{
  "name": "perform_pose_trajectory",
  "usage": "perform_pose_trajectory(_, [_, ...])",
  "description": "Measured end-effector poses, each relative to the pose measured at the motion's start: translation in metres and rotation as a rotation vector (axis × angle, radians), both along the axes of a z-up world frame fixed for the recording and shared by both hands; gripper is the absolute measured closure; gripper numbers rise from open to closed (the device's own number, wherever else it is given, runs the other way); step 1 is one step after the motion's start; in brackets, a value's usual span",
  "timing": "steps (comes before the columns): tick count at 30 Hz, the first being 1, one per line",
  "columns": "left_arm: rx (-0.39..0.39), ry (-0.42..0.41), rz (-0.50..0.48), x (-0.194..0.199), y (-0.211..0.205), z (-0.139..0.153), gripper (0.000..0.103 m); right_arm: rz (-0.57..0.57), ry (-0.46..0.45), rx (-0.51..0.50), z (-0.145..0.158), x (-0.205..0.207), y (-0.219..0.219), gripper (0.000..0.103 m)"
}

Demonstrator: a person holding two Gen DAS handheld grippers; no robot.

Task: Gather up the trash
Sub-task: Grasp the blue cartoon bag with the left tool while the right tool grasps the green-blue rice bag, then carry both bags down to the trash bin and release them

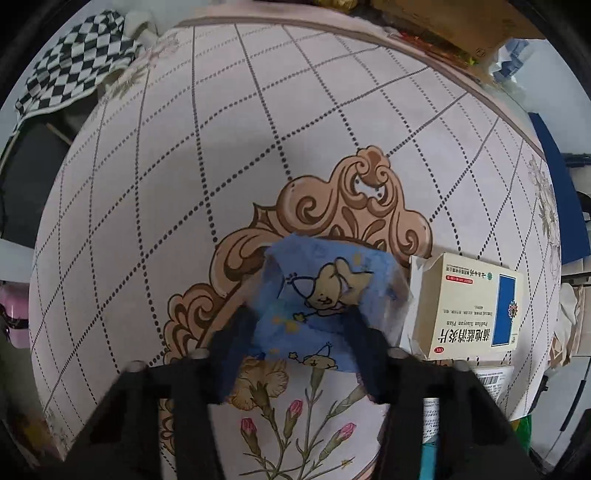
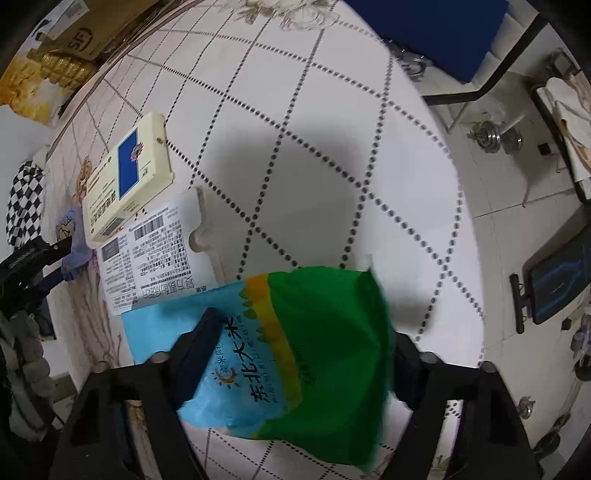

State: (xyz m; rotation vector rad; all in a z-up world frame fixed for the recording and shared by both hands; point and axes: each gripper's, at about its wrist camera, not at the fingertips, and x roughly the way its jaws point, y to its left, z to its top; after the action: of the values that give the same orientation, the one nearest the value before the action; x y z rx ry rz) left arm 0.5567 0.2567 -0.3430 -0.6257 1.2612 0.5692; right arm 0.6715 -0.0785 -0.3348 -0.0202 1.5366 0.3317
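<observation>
A: Left gripper [image 1: 301, 328]. State of the fingers?

B: Both dark fingers [image 1: 236, 350] are pressed against a blue wrapper [image 1: 325, 291] with a cartoon bear print. The wrapper sits between them, crumpled, over the brown scroll pattern of the tablecloth [image 1: 192, 158].

A: Lifted or resting?

B: Cannot tell from the left view. From the right view the wrapper [image 2: 75, 247] shows at the far left edge, at the tips of that gripper [image 2: 68, 242], low over the cloth.

A: Neighbours?

B: A cream medicine box [image 1: 469, 306] with a blue panel lies just right of the wrapper, flat on the cloth. A white printed carton [image 1: 493, 380] peeks out below the box.

A: Right gripper [image 2: 301, 332]?

B: Closed on a bag [image 2: 306, 354], green at the far part, light blue near, with a yellow band and printed characters. The left finger [image 2: 195, 347] lies against the blue part; the right finger is mostly hidden behind the green.

A: Where is the bag relative to the rest?

B: Its blue corner overlaps the near end of the white carton [image 2: 159, 251]. The medicine box [image 2: 127, 177] rests partly on the carton's far end.

A: Edges of the scene?

B: Checkered cloth [image 1: 74, 62] off the table's far left corner. Cardboard box [image 2: 99, 26] beyond the far edge.
</observation>
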Motion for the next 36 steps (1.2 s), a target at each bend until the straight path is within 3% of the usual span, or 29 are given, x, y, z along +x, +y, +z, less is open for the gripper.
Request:
perform_pose_trajectory(1, [0.003, -0.009, -0.008, -0.004, -0.004, 0.004, 0.067, -0.008, -0.002, 0.013, 0.002, 0.0, -0.002, 0.038])
perform_pose_trajectory(3, [0.024, -0.016, -0.027, -0.014, -0.012, 0.012, 0.089, -0.032, -0.022, 0.03, 0.009, 0.0, -0.01, 0.057])
perform_pose_trajectory(8, [0.088, -0.026, -0.075, -0.049, -0.038, 0.038, 0.097, -0.072, -0.072, 0.075, 0.03, -0.009, -0.025, 0.072])
perform_pose_trajectory(16, [0.192, -0.084, -0.115, -0.115, -0.083, 0.094, 0.097, -0.078, -0.172, 0.107, 0.077, -0.045, -0.035, 0.074])
perform_pose_trajectory(21, [0.196, -0.111, -0.117, -0.164, -0.093, 0.11, 0.097, -0.071, -0.243, 0.107, 0.108, -0.08, -0.043, 0.074])
perform_pose_trajectory(28, [0.195, -0.173, -0.169, -0.272, -0.126, 0.132, 0.097, -0.07, -0.328, 0.131, 0.153, -0.18, -0.064, 0.075])
perform_pose_trajectory(36, [0.154, -0.225, -0.282, -0.412, -0.164, 0.135, 0.097, -0.124, -0.381, 0.144, 0.171, -0.357, -0.097, 0.075])
